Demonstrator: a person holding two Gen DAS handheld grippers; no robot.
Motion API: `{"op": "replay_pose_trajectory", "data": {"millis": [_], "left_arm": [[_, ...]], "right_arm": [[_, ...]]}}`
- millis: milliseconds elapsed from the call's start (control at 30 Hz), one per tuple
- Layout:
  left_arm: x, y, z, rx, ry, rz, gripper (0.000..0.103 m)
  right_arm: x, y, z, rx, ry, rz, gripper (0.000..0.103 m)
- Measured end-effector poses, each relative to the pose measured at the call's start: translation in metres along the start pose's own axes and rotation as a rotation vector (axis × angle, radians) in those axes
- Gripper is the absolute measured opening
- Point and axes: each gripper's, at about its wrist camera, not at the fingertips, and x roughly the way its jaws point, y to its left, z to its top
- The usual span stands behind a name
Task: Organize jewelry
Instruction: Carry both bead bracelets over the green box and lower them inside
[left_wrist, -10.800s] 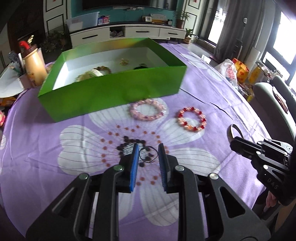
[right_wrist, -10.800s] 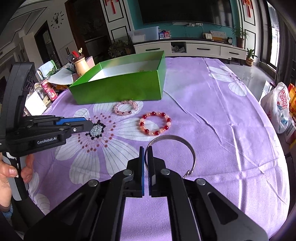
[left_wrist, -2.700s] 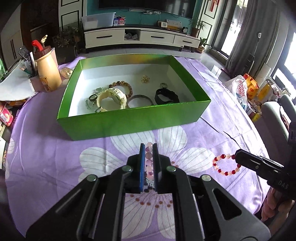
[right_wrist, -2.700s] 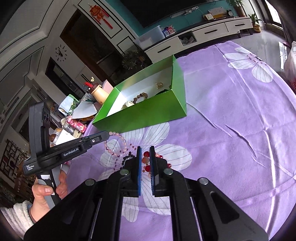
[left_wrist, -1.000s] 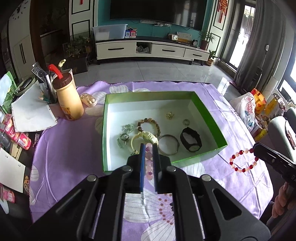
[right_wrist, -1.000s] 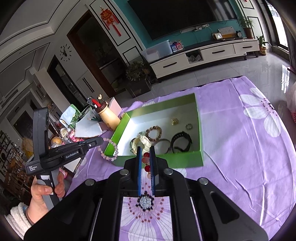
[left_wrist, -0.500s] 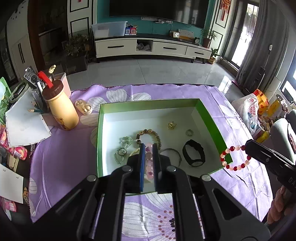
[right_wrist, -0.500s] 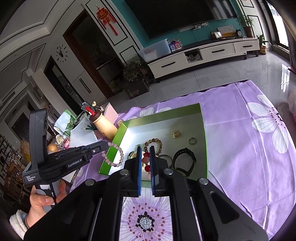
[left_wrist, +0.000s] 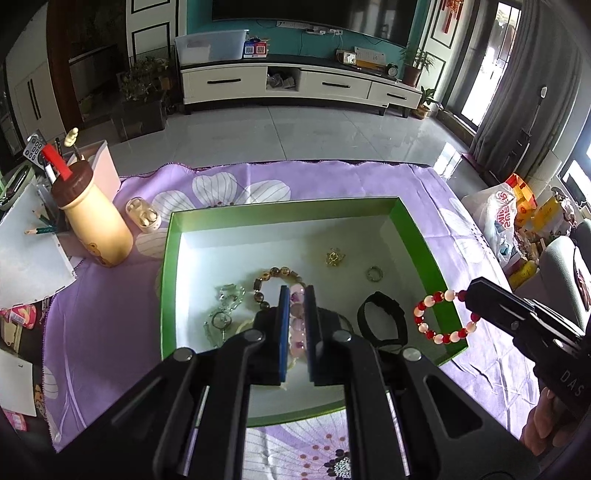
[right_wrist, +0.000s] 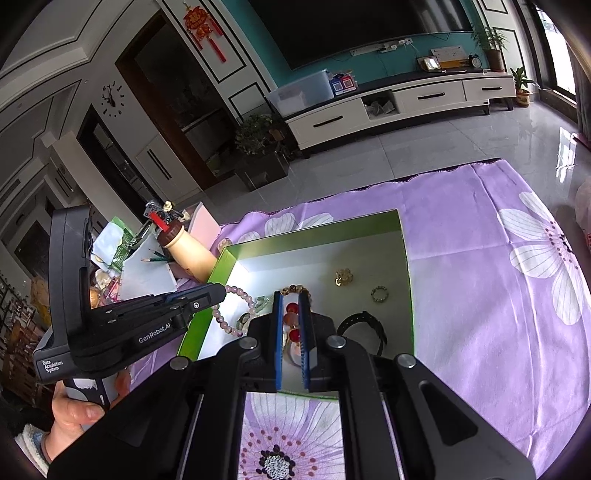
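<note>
My left gripper (left_wrist: 295, 295) is shut on a pink bead bracelet (left_wrist: 296, 325) and holds it above the open green box (left_wrist: 421, 236). The bracelet also hangs from it in the right wrist view (right_wrist: 236, 306). My right gripper (right_wrist: 290, 299) is shut on a red and white bead bracelet (right_wrist: 291, 321), which also shows in the left wrist view (left_wrist: 439, 317), hanging over the box's right wall. Inside the box lie a brown bead bracelet (left_wrist: 273, 275), a black watch (left_wrist: 382, 319), a gold charm (left_wrist: 334, 256), a small ring (left_wrist: 374, 274) and a clear chain (left_wrist: 221, 306).
The box stands on a purple flowered cloth (left_wrist: 103, 332). A beige bottle with a red straw (left_wrist: 94, 221), an earbud case (left_wrist: 142, 218), pencils and papers (left_wrist: 26, 254) are at the left. A dark beaded item (right_wrist: 275, 463) lies on the cloth near the front.
Both grippers have moved forward with their bracelets and now hang over the inside of the green box, which looks nearer and larger.
</note>
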Motion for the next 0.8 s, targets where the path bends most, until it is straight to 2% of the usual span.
{"op": "replay_pose_trajectory", "data": {"millis": [533,800], "left_arm": [[0.037,-0.025,0.02,0.024,0.034,0.005,0.007],[0.05,-0.031,0.024,0.027,0.043,0.006,0.007]], "right_arm": [[0.025,-0.018,0.018,-0.013,0.016,-0.081,0.008],[0.034,-0.028,0.015,-0.008,0.035,-0.1,0.008]]}}
